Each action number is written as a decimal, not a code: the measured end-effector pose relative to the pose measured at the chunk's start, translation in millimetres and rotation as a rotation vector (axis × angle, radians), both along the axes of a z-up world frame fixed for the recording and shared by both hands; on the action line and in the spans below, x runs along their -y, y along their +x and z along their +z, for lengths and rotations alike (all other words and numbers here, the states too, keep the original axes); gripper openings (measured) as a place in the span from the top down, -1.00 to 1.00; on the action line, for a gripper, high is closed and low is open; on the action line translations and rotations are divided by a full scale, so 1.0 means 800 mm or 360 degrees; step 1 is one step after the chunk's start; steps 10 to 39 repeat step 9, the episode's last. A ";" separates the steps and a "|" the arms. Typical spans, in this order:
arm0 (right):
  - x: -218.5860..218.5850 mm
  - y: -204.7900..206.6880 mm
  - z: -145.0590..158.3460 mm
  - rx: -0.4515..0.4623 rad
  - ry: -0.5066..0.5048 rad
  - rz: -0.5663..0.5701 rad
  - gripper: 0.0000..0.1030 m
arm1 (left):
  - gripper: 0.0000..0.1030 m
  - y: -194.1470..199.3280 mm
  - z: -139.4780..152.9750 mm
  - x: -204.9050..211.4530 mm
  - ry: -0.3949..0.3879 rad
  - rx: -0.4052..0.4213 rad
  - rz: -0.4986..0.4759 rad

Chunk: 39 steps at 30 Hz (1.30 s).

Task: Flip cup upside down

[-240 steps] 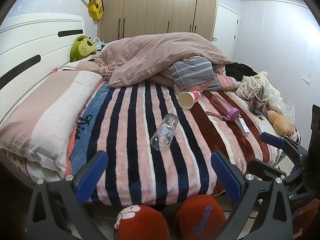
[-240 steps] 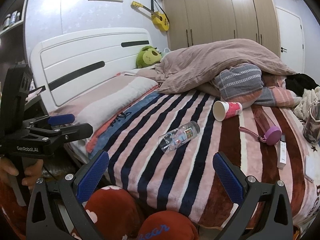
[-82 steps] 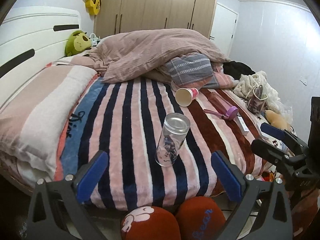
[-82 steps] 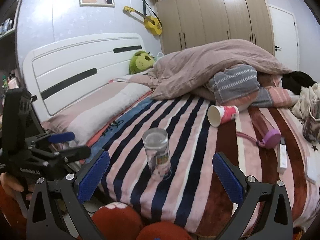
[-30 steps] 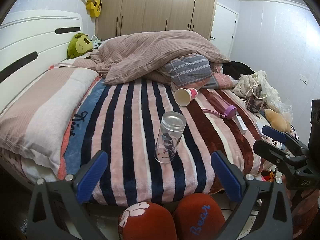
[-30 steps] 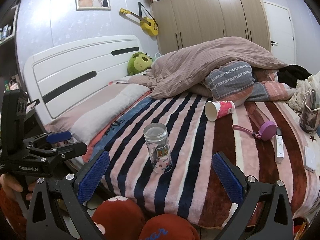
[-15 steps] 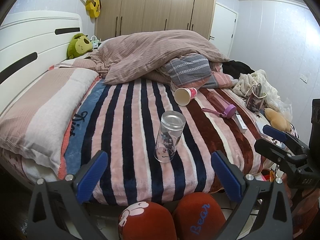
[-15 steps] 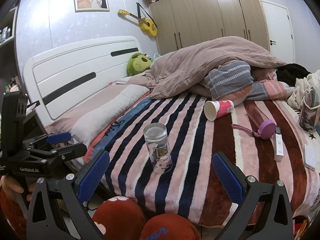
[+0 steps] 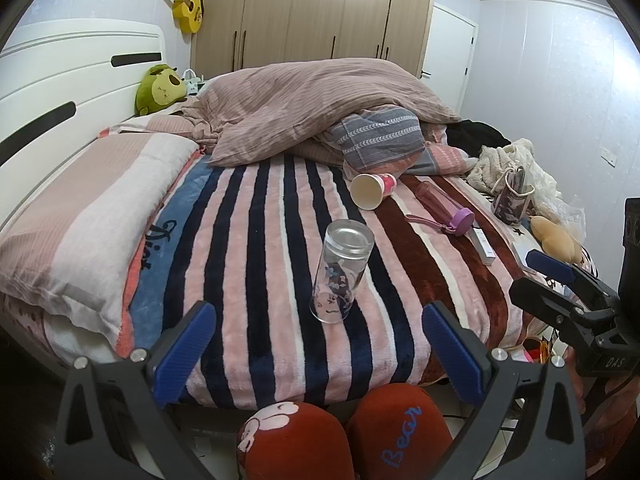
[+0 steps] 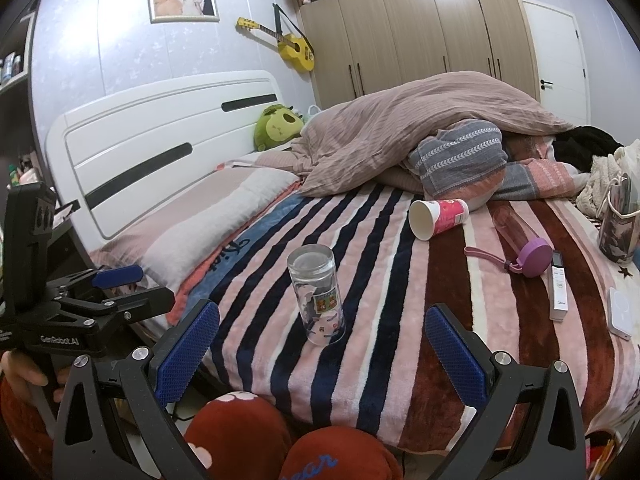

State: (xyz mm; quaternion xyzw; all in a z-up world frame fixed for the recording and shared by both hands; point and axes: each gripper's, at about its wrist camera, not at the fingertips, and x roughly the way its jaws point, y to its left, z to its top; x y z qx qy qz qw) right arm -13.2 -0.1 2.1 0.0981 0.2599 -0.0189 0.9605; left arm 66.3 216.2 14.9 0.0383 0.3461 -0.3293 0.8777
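Item: clear cup (image 9: pixel 342 274), inverted on striped blanket (image 9: pixel 256 280) (soft, uneven footing); may topple if nudged. Left gripper (image 9: pixel 320 342) and right gripper (image 10: pixel 322 344): both spread, empty.

The left claw (image 9: pixel 318 344) is held low with its two blue-padded fingers (image 9: pixel 185 348) spread wide apart and nothing between them. The right claw (image 10: pixel 322 346) is in the same pose, fingers (image 10: pixel 456 350) wide apart and empty. In the right wrist view the left claw shows at the left edge, pointing right, with part of the left hand (image 10: pixel 30 376) wrapped round its handle. In the left wrist view the right claw shows at the right edge, pointing left, and a sliver of the right hand (image 9: pixel 576 376) shows at its handle.
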 end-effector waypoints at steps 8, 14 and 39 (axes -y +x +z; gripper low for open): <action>-0.001 -0.001 0.000 0.0000 0.0001 -0.0001 -1.00 | -0.99 -0.002 0.000 0.001 0.0001 0.0001 -0.0001; 0.000 -0.001 0.001 0.0000 0.0001 0.0000 -1.00 | -0.99 -0.003 0.000 0.000 0.0003 0.0002 0.0001; 0.000 -0.001 0.001 0.0000 0.0001 0.0000 -1.00 | -0.99 -0.003 0.000 0.000 0.0003 0.0002 0.0001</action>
